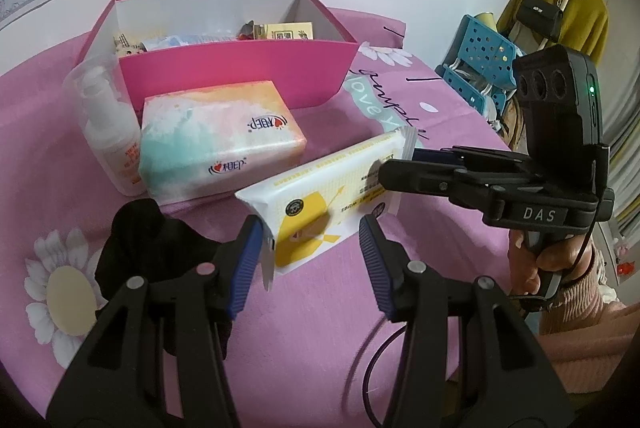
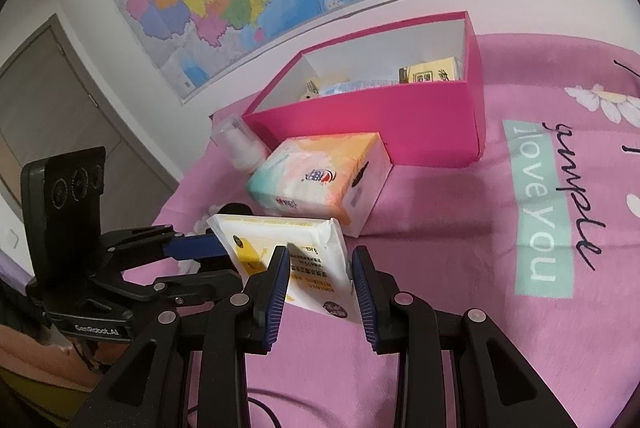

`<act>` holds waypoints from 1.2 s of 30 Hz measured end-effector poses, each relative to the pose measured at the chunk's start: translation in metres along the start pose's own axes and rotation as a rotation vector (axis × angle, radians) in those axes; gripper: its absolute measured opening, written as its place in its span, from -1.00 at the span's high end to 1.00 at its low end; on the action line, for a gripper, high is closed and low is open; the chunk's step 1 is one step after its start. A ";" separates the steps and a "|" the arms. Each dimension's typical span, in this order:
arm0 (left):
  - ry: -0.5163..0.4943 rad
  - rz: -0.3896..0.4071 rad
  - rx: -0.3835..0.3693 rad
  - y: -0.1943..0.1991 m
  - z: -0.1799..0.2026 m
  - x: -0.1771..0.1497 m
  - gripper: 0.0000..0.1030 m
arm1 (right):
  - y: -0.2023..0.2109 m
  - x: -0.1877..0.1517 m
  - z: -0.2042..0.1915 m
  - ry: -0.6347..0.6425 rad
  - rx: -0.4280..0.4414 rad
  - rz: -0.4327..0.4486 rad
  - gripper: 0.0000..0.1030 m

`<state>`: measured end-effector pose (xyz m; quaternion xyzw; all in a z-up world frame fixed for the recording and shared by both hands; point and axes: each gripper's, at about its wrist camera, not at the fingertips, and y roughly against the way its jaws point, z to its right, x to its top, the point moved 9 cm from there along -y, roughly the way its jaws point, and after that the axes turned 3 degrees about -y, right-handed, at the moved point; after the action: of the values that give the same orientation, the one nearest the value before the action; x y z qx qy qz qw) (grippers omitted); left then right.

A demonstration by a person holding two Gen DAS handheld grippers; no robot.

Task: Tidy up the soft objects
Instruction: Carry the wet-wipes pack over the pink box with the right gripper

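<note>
Left wrist view: left gripper [image 1: 316,248] spread wide around near end of one wet-wipes pack [image 1: 328,196] on pink bedsheet [image 1: 420,268], right gripper [image 1: 394,172] at its far end, grip unclear, one tissue pack [image 1: 216,140], one pink box [image 1: 240,68], one bottle [image 1: 108,132], one black cloth [image 1: 160,248]; right wrist view: right gripper [image 2: 320,280] parted, straddling wet-wipes pack [image 2: 288,252], left gripper [image 2: 216,260] at its other end.

Glossy plastic wipes pack [image 1: 328,188]; seemingly cloth sheet [image 1: 320,308].
</note>
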<state>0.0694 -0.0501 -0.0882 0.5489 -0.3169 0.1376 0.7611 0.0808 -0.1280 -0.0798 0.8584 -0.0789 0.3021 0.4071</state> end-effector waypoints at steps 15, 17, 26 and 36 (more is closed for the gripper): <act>0.009 0.050 0.006 0.013 -0.008 0.016 0.00 | 0.004 0.024 -0.013 0.044 0.016 0.046 0.37; 0.011 0.058 0.006 0.016 -0.011 0.020 0.00 | 0.004 0.028 -0.016 0.052 0.021 0.051 0.37; 0.018 0.099 0.015 0.027 -0.021 0.035 0.00 | 0.008 0.048 -0.029 0.090 0.047 0.091 0.37; 0.009 0.130 0.027 0.033 -0.023 0.048 0.00 | 0.013 0.065 -0.035 0.109 0.053 0.128 0.37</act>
<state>0.0954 -0.0236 -0.0378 0.5369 -0.3464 0.1936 0.7445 0.1123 -0.1034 -0.0165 0.8444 -0.1030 0.3758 0.3677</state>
